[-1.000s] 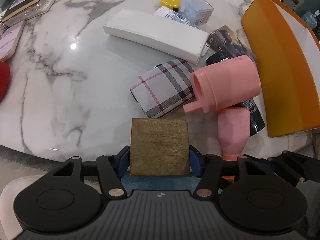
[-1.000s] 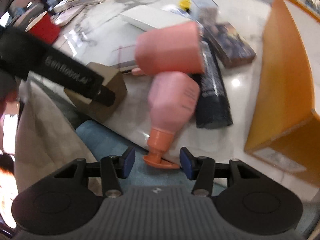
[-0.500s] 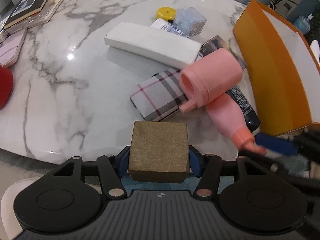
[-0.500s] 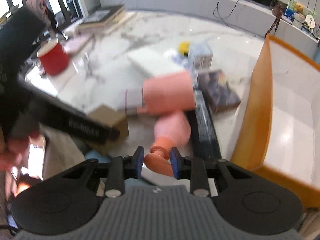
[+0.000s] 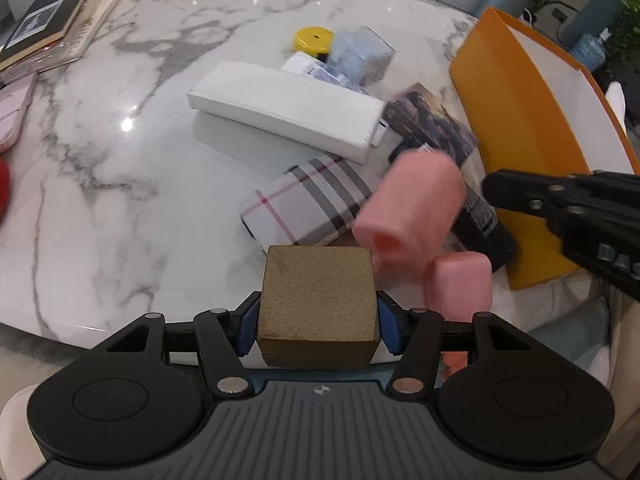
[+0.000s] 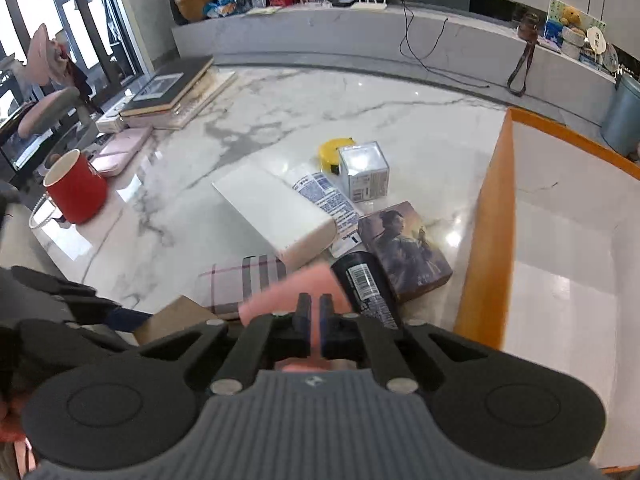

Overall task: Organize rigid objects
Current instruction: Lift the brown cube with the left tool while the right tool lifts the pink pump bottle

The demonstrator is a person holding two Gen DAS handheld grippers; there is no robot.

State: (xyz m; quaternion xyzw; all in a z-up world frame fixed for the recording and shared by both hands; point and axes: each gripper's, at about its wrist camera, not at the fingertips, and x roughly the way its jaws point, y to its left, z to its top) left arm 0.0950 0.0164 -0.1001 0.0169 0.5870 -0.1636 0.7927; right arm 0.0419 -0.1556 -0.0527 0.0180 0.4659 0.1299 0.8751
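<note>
My left gripper [image 5: 318, 322] is shut on a brown cardboard box [image 5: 318, 300] and holds it over the near edge of the marble table [image 5: 120, 184]. My right gripper [image 6: 315, 312] is shut on the neck of a pink bottle [image 6: 296, 292], which shows blurred in the left wrist view [image 5: 416, 208]. The bottle hangs lifted over a plaid case [image 5: 312, 204] and a black tube [image 6: 366, 290]. The orange box [image 6: 560, 216] with a white inside stands open at the right.
A long white case [image 5: 288, 112], a picture box [image 6: 404, 248], a clear cube box [image 6: 364, 176], a yellow lid [image 5: 312, 38] and a labelled packet [image 6: 328, 200] lie mid-table. A red mug [image 6: 76, 188], pink case and books sit at the left.
My right gripper has closed on the pink bottle's neck and lifted it off the table, tipping the view up. My left gripper still holds the brown box, raised slightly.
</note>
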